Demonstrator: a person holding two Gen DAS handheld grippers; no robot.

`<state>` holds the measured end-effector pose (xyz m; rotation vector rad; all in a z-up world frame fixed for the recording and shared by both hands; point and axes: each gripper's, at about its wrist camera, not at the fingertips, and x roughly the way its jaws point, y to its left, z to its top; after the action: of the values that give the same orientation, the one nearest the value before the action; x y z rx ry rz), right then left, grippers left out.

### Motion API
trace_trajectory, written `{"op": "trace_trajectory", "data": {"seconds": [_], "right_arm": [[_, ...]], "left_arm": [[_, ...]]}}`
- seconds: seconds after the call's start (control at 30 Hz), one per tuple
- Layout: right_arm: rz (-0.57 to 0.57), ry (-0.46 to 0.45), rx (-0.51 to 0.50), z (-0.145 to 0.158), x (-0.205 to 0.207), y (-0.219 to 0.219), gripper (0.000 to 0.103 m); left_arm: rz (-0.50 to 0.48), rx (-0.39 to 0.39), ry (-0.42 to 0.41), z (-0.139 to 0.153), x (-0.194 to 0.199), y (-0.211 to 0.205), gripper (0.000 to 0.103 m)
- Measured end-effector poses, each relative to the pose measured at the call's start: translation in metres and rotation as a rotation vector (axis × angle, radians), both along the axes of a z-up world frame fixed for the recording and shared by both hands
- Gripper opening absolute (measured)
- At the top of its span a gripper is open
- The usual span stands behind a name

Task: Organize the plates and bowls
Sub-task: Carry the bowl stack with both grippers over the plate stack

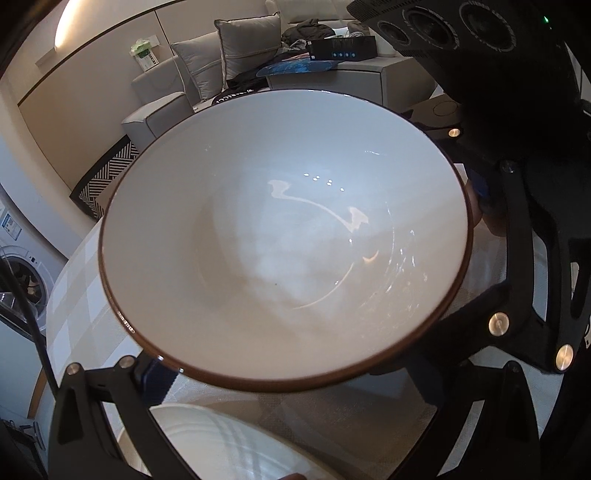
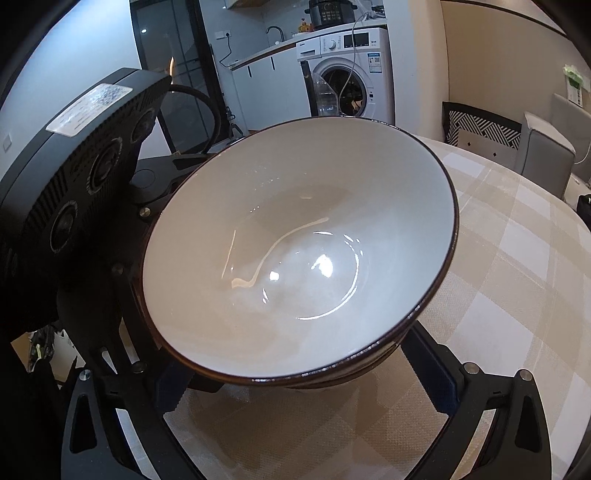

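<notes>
A white bowl (image 1: 284, 236) with a dark rim is held tilted above the checked tablecloth (image 2: 517, 266), spanned by the widely spread left gripper (image 1: 295, 384) and right gripper (image 2: 306, 391). Whether either actually clamps it cannot be told. Stacking appears under way, and level lowering onto the bowls beneath (image 2: 354, 373) is called for.

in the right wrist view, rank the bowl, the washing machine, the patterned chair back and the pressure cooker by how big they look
1. Bowl, by far the largest, though it sits right at the camera.
2. Washing machine.
3. Patterned chair back.
4. Pressure cooker, smallest, and cut off by the top edge.
These are apparent sizes only; the far things are shrunk by distance.
</notes>
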<state>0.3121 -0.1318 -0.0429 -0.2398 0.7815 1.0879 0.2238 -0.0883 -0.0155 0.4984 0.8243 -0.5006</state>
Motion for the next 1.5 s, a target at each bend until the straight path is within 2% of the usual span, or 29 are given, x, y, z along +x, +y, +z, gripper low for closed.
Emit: {"op": "trace_trajectory", "data": {"seconds": [0.3, 0.63, 0.97, 1.27, 1.5], "right_arm": [[0.005, -0.046, 0.006, 0.016, -0.01, -0.001, 0.103], [0.015, -0.098, -0.009, 0.052, -0.033, 0.008, 0.103], [0.09, -0.137, -0.027, 0.083, -0.067, 0.057, 0.103], [0.182, -0.111, -0.008, 0.075, -0.099, 0.124, 0.103], [0.215, -0.079, -0.03, 0.05, -0.102, 0.161, 0.103]], "left_arm": [[0.008, 0.012, -0.053, 0.015, -0.012, 0.004, 0.103], [0.027, -0.008, -0.101, 0.042, -0.036, 0.017, 0.103], [0.101, -0.036, -0.131, 0.062, -0.075, 0.065, 0.103], [0.194, -0.023, -0.103, 0.05, -0.11, 0.12, 0.103], [0.242, -0.029, -0.062, 0.026, -0.11, 0.146, 0.103]]}}
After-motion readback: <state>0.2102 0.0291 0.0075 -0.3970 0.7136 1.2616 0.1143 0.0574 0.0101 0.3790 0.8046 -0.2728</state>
